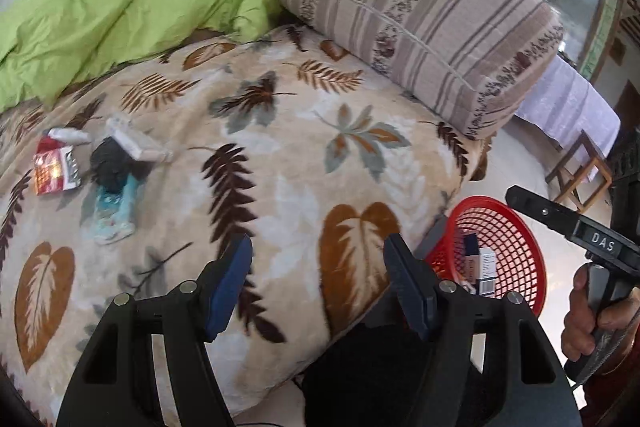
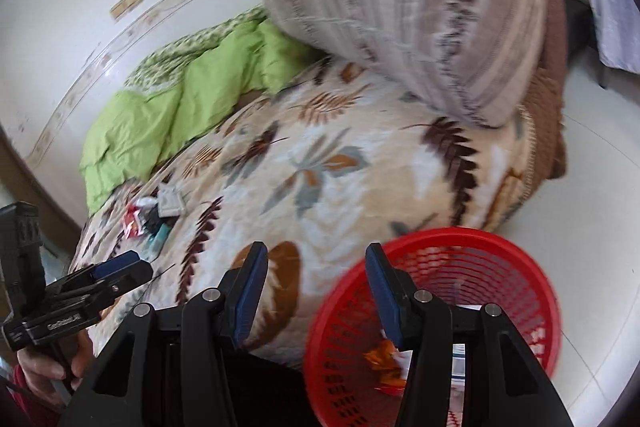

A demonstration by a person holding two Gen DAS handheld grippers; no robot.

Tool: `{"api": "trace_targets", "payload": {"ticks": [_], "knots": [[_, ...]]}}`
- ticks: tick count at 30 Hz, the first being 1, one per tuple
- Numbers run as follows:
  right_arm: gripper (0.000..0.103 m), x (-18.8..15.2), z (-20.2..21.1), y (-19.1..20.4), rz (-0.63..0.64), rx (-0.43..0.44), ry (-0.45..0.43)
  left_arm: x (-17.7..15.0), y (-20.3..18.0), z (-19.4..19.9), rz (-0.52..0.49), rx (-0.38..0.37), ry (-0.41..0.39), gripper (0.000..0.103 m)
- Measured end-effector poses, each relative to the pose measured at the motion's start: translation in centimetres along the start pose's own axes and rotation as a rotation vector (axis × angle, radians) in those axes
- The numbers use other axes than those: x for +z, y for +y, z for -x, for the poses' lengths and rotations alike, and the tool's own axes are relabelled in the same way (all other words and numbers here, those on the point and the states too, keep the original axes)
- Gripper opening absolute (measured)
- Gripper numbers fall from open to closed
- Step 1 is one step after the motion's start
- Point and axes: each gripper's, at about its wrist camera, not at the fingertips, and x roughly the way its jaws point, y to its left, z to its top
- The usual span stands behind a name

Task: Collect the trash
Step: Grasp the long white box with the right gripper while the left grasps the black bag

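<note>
Several pieces of trash lie together on the leaf-patterned blanket (image 1: 288,163) at the left: a red and white wrapper (image 1: 52,167), a black wad (image 1: 112,163), a teal packet (image 1: 114,211) and a white box (image 1: 132,139). The pile shows small in the right wrist view (image 2: 154,213). A red mesh basket (image 1: 516,243) stands on the floor by the bed and holds several small boxes and wrappers; it also shows in the right wrist view (image 2: 480,267). My left gripper (image 1: 318,283) is open and empty above the blanket's near edge. My right gripper (image 2: 318,291) is open and empty beside the basket.
A green quilt (image 1: 120,19) lies bunched at the back left. A large striped pillow (image 1: 408,11) rests at the back right of the bed. White tiled floor (image 2: 592,163) lies to the right, with a wooden stool (image 1: 580,167) and a draped table beyond.
</note>
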Motion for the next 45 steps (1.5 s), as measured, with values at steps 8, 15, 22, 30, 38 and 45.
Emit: {"api": "trace_targets", "payload": {"ticks": [8, 15, 22, 30, 38, 45], "knots": [[0.054, 0.9, -6.2, 8.3, 0.168, 0.089, 0.094, -1.9, 11.5, 1.4, 0.169, 0.151, -0.024, 0.067], [0.054, 2.1, -13.6, 18.8, 0.403, 0.105, 0.153, -3.1, 20.7, 0.9, 0.344, 0.266, -0.041, 0.067], [0.054, 2.9, -23.0, 27.0, 0.512, 0.048, 0.185, -2.8, 25.0, 0.9, 0.469, 0.262, -0.046, 0.067], [0.053, 1.6, -29.5, 30.1, 0.675, -0.150, 0.164, -2.9, 26.5, 1.1, 0.500, 0.249, -0.040, 0.067], [0.013, 3.2, -31.2, 28.2, 0.529, -0.081, 0.170, -2.8, 26.8, 1.1, 0.501, 0.240, -0.040, 0.067], [0.013, -0.3, -27.4, 32.3, 0.550, 0.310, 0.274, -3.5, 28.6, 2.5, 0.588, 0.190, -0.088, 0.067]]}}
